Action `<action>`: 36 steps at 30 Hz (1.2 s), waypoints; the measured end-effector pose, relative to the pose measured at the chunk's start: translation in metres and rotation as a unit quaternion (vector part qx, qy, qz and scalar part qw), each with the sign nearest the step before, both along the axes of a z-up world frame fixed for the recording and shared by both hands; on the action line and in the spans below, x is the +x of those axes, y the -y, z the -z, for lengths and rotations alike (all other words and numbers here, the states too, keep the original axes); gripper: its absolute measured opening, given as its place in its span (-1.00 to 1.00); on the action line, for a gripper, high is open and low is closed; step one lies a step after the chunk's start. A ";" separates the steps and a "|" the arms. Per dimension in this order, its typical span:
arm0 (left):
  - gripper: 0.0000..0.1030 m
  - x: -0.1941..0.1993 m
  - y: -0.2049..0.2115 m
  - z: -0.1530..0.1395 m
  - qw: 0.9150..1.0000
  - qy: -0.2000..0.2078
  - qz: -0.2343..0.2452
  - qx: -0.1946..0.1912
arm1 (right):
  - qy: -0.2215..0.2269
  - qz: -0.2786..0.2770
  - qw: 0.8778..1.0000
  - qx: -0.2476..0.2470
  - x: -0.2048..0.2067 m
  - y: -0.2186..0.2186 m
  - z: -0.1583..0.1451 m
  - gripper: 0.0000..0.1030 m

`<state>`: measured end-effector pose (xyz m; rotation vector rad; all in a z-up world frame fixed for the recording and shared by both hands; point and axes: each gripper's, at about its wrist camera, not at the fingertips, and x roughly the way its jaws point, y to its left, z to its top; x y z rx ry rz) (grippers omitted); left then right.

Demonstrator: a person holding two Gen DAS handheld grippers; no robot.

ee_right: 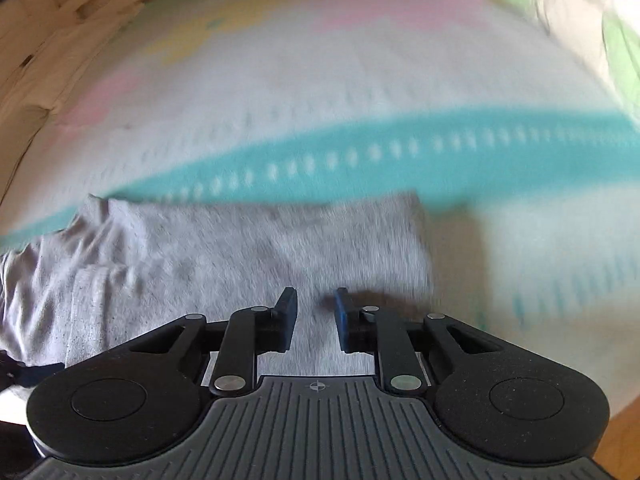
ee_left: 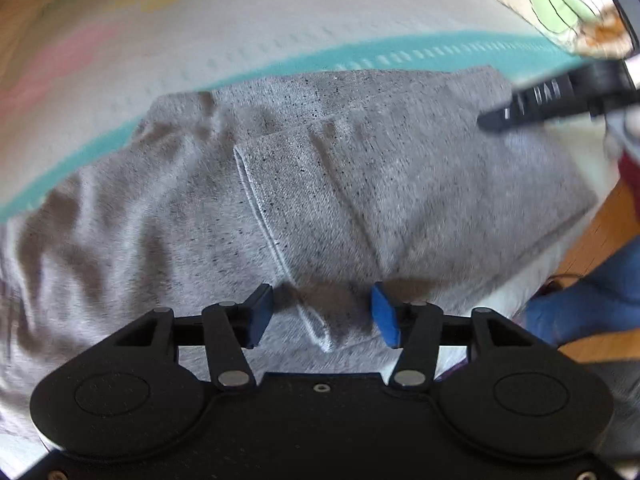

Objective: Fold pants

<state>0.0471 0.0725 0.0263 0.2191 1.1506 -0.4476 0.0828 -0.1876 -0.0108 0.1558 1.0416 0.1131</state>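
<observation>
Grey speckled pants lie partly folded on a white bedspread with a teal stripe. A folded layer with a white-stitched hem lies on top. My left gripper stands open over the near edge of the pants, the hem running between its blue pads without being pinched. In the right wrist view the pants end at a square edge to the right. My right gripper hovers over that end, jaws narrowly apart, flat cloth showing in the gap. Its black fingers show at the far right of the pants.
A quilt with green patches lies at the bed's far right corner. Wooden floor and a person's blue trouser leg are beside the bed on the right. Wooden furniture stands past the bed's left side.
</observation>
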 end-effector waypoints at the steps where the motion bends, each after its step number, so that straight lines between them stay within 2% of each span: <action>1: 0.17 0.000 -0.005 -0.003 1.000 0.003 -0.007 -0.005 | 0.007 -0.017 1.000 0.019 0.006 -0.006 -0.001 -0.62; 4: 0.16 0.007 -0.034 -0.019 0.998 0.017 -0.061 -0.026 | 0.017 -0.076 0.995 0.059 0.003 -0.037 -0.010 -0.62; 7: 0.16 0.017 -0.073 -0.034 0.990 0.052 -0.129 -0.028 | -0.003 -0.128 0.988 0.084 0.000 -0.071 -0.009 -0.62; 10: 0.16 0.024 -0.121 -0.043 0.975 0.078 -0.205 -0.028 | -0.022 -0.177 0.980 0.088 -0.003 -0.107 -0.004 -0.62; 15: 0.24 0.022 -0.191 -0.046 0.947 0.092 -0.306 -0.024 | -0.046 -0.242 0.967 0.068 -0.009 -0.153 0.005 -0.62; 19: 0.27 0.008 -0.239 -0.044 0.925 0.085 -0.370 -0.038 | -0.088 -0.250 0.964 0.028 -0.005 -0.172 0.021 -0.61; 24: 0.59 -0.001 -0.276 -0.035 0.896 0.083 -0.433 -0.054 | -0.093 -0.245 0.965 0.031 -0.002 -0.174 0.025 -0.61; 27: 0.61 -0.001 -0.288 -0.019 0.884 0.057 -0.461 -0.062 | -0.095 -0.243 0.965 0.033 -0.002 -0.173 0.025 -0.61; 30: 0.62 -0.003 -0.294 -0.002 0.872 0.018 -0.481 -0.090 | -0.098 -0.240 0.965 0.037 0.000 -0.172 0.025 -0.61; 33: 0.84 -0.004 -0.296 0.014 0.858 -0.010 -0.502 -0.109 | -0.099 -0.237 0.966 0.042 0.000 -0.171 0.025 -0.61; 36: 0.96 -0.002 -0.297 0.021 0.850 -0.017 -0.512 -0.123 | -0.099 -0.236 0.966 0.044 -0.001 -0.170 0.024 -0.61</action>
